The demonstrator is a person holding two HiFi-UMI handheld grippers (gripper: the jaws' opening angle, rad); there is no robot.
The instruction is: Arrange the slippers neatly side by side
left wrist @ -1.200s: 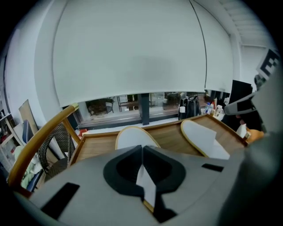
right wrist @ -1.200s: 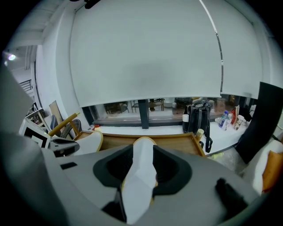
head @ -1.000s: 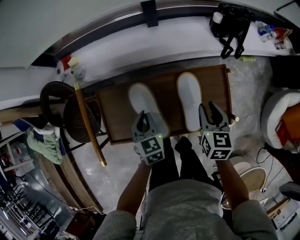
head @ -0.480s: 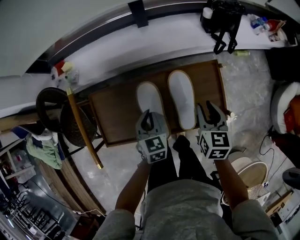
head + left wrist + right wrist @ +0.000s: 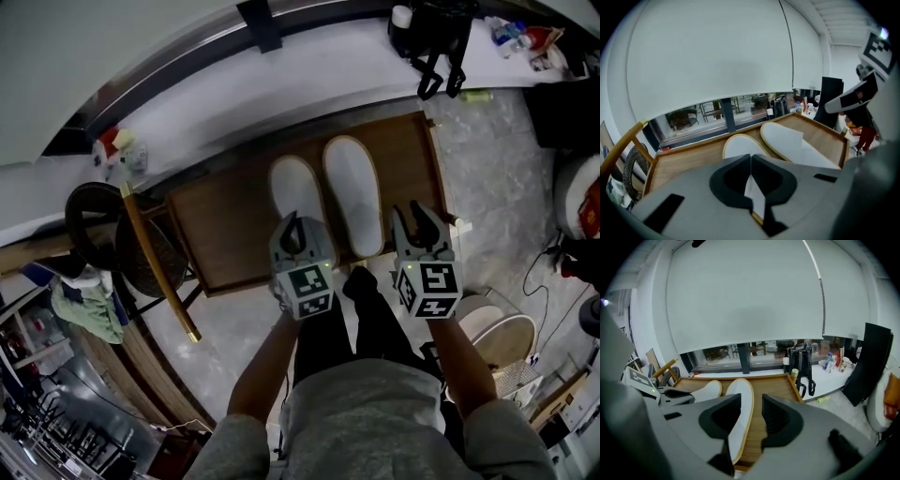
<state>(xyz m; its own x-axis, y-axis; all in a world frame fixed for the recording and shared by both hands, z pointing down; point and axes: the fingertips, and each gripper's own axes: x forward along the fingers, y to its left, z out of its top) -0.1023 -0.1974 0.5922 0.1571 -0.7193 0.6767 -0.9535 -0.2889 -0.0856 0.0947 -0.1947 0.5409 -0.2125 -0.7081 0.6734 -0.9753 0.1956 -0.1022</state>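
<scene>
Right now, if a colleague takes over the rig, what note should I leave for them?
Left gripper: shut on the heel of the left slipper.
Right gripper: open, empty, beside the heel of the right slipper.
Both slippers lie close together on the wooden table, nearly parallel.
Left to do: the left slipper's toe sits slightly behind; probably even it up, then release.

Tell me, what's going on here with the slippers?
A person with a gripper in each hand is lining up two white slippers on a wooden table. The left gripper is shut on the heel end of the left slipper, which lies close beside the right slipper. The right gripper is open near that slipper's heel, gripping nothing.
</scene>
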